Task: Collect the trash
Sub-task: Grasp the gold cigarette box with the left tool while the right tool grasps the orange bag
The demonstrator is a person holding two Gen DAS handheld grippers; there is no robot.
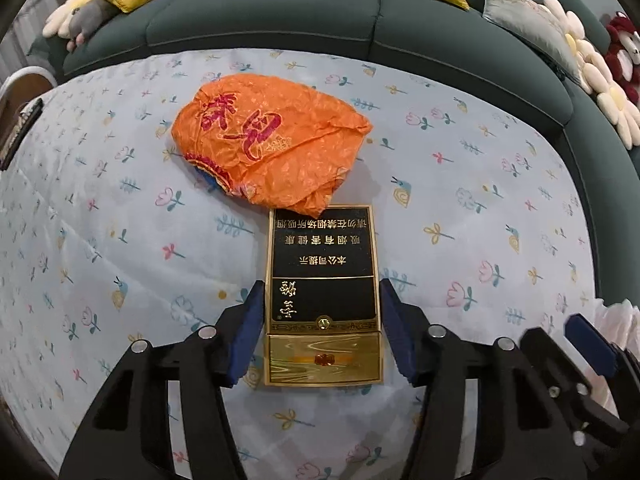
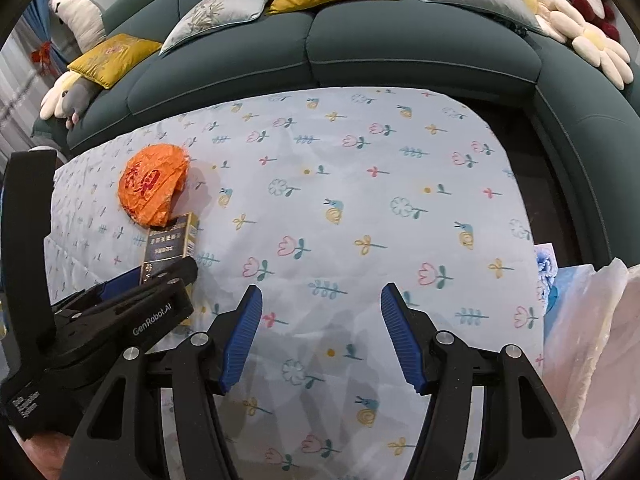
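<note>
A black and gold cigarette box [image 1: 323, 292] lies on the flowered tablecloth [image 1: 120, 208], its near end between the pads of my left gripper [image 1: 322, 300]. The jaws are open and stand on either side of the box with small gaps. A crumpled orange wrapper [image 1: 268, 140] lies just beyond the box, overlapping its far end. In the right wrist view the box [image 2: 170, 246] and wrapper [image 2: 154, 184] are at the left, with the left gripper body [image 2: 120, 316] over the box's near end. My right gripper [image 2: 321, 304] is open and empty above bare cloth.
A dark green sofa [image 1: 360, 28] with yellow and grey cushions curves around the table's far side. A pale plastic bag [image 2: 592, 344] and a blue printed packet [image 2: 548, 272] sit at the table's right edge. Plush toys [image 2: 68, 96] lie on the sofa's left.
</note>
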